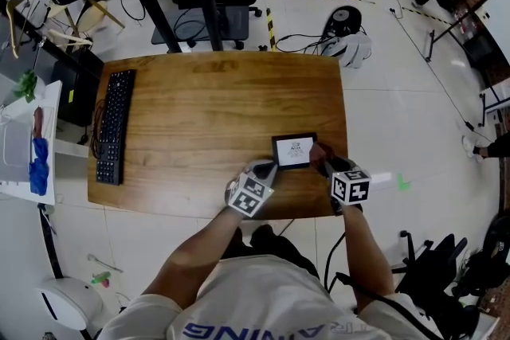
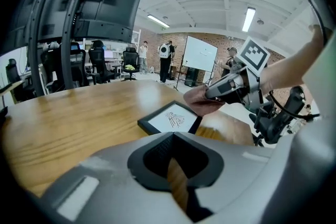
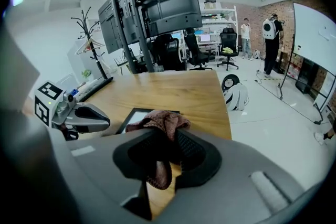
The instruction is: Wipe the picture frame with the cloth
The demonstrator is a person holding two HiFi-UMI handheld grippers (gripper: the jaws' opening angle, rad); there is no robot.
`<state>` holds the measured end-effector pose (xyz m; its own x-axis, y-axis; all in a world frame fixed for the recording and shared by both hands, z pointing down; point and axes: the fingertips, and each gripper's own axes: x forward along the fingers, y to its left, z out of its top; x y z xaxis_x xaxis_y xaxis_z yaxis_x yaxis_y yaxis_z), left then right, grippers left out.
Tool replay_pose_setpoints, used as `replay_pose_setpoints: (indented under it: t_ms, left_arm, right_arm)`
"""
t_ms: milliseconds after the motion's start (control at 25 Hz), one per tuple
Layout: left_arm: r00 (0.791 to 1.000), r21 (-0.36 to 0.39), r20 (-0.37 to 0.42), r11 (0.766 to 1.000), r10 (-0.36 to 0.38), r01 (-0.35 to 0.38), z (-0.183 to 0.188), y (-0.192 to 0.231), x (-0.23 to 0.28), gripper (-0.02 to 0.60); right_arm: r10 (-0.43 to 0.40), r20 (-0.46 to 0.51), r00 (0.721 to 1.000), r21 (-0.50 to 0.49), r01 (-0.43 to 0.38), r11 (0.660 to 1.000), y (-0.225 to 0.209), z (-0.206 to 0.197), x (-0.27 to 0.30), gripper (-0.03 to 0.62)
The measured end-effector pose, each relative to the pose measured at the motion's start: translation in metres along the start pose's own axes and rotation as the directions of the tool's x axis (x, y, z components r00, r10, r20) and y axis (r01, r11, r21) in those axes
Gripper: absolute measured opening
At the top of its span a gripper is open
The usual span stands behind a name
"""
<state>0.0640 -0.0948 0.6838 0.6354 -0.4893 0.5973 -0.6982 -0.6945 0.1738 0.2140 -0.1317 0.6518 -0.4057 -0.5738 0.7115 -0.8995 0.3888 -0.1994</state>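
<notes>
A small black picture frame (image 1: pixel 294 150) with a white drawing lies flat near the wooden table's front right edge. My right gripper (image 1: pixel 322 160) is shut on a brownish-red cloth (image 1: pixel 317 150), which rests against the frame's right side. From the right gripper view the cloth (image 3: pixel 160 121) bunches between the jaws of that gripper (image 3: pixel 167 136), just over the frame (image 3: pixel 131 116). My left gripper (image 1: pixel 267 170) sits by the frame's front left corner, apart from it. Its jaws (image 2: pixel 173 138) look shut with nothing in them; the frame (image 2: pixel 170 120) lies ahead of them.
A black keyboard (image 1: pixel 114 126) lies along the table's left edge (image 1: pixel 97 171). Bare wood stretches between it and the frame. Office chairs (image 1: pixel 215 8), cables and a white helmet-like object (image 1: pixel 348 48) stand on the floor beyond the table. People stand far off in the room.
</notes>
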Motion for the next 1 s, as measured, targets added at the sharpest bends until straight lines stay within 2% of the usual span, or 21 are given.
replay_pose_setpoints:
  t_ms: [200,400,520,800,880,1000]
  left_arm:
    - [0.989,-0.011,0.129,0.997,0.072,-0.071,0.047,0.028,-0.032,0.005]
    - [0.950,-0.015,0.263,0.985,0.170,-0.172,0.100,0.061,-0.068,0.005]
    - [0.910,0.004,0.355,0.974,0.212,-0.229,0.141,0.073,-0.096,0.005]
    - [0.783,0.013,0.552,0.936,0.287,-0.353,0.221,0.082,-0.186,0.005]
    - [0.763,0.003,0.577,0.933,0.293,-0.361,0.234,0.084,-0.205,0.005]
    - [0.749,-0.011,0.592,0.933,0.297,-0.360,0.247,0.085,-0.229,0.005]
  right_arm:
    - [-0.013,0.137,0.991,-0.018,0.015,1.000,0.008,0.030,-0.021,0.086]
    - [-0.050,0.291,0.955,-0.035,0.063,0.997,0.013,0.070,-0.051,0.086]
    - [-0.072,0.384,0.920,-0.042,0.095,0.995,0.018,0.102,-0.074,0.086]
    - [-0.127,0.593,0.795,-0.015,0.169,0.986,0.037,0.161,-0.153,0.086]
    - [-0.143,0.624,0.769,-0.012,0.192,0.981,0.041,0.169,-0.171,0.086]
    - [-0.167,0.656,0.736,-0.002,0.222,0.975,0.046,0.176,-0.196,0.086]
